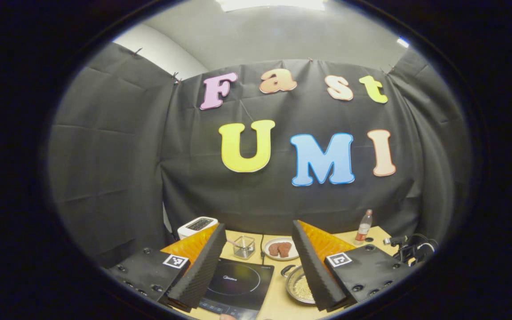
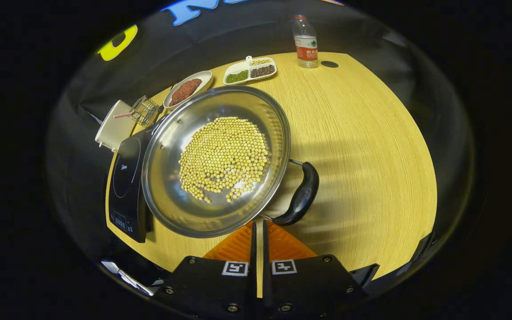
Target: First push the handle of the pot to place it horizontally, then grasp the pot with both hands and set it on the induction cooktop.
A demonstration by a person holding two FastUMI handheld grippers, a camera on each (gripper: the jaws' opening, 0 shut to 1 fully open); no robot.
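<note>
While the pot (image 2: 216, 160) sits on the table (image 2: 362, 133) beside the induction cooktop (image 2: 127, 186), the right gripper (image 2: 258, 229) nears its handle (image 2: 302, 195) with fingers closed; the left gripper (image 1: 256, 262) hangs open. Handle-pushing seems underway; next, nudge sideways.

The cooktop (image 1: 238, 284) carries a small brand word near its ring, too blurred to read. The bottle (image 2: 306, 42) has a red label with white characters, also unreadable. Each gripper bears square black-and-white marker tags.
</note>
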